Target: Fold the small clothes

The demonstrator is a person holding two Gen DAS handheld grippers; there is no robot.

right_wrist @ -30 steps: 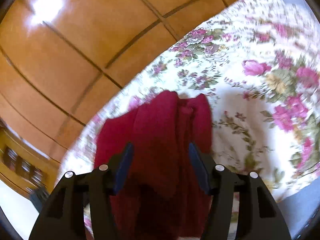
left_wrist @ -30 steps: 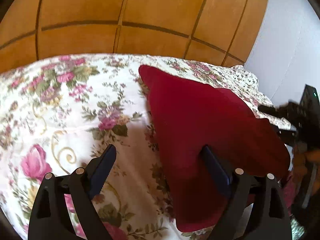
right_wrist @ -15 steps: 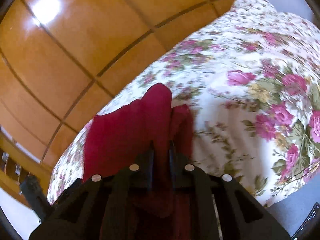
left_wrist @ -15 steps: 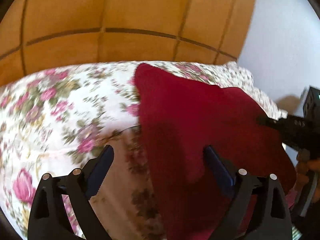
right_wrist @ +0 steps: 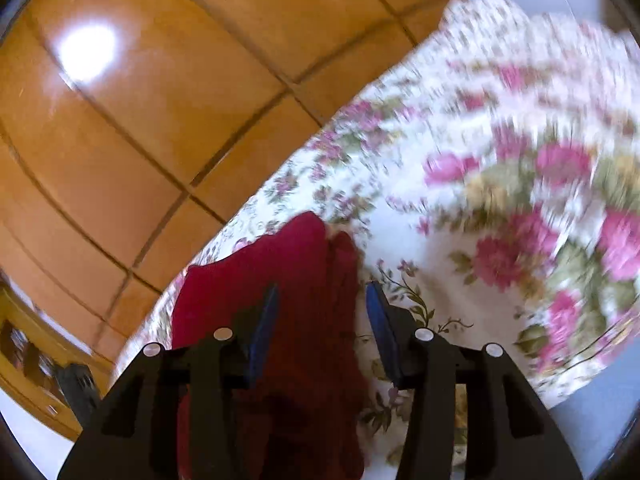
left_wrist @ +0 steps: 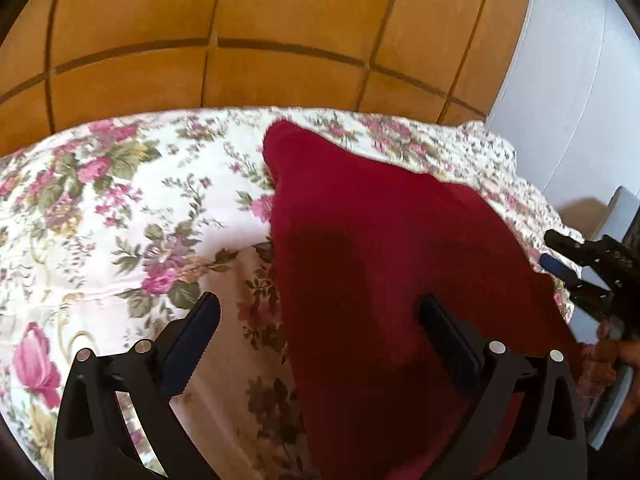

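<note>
A dark red garment (left_wrist: pixel 384 264) lies folded on the floral bedspread (left_wrist: pixel 120 208). My left gripper (left_wrist: pixel 318 312) hovers over its near left edge. Its jaws are opening wide: the left finger is over the bedspread, the right finger over the cloth, and neither presses on it. In the right wrist view the same garment (right_wrist: pixel 304 264) runs between the fingers of my right gripper (right_wrist: pixel 320 300). Those jaws are opening too, with the blue pads clear of the cloth. The right gripper (left_wrist: pixel 560 258) also shows at the right edge of the left wrist view, beside the garment's far corner.
The bed ends just beyond the garment, and orange-brown floor tiles (left_wrist: pixel 280 72) lie past it. A white wall (left_wrist: pixel 568 80) stands at the right. A person's hand (left_wrist: pixel 612 352) holds the right gripper. Wooden furniture (right_wrist: pixel 28 360) sits at the lower left.
My right gripper closed on the red garment half a second ago and has since opened again. The left gripper's jaws have spread a little wider and it has shifted sideways along the garment's edge.
</note>
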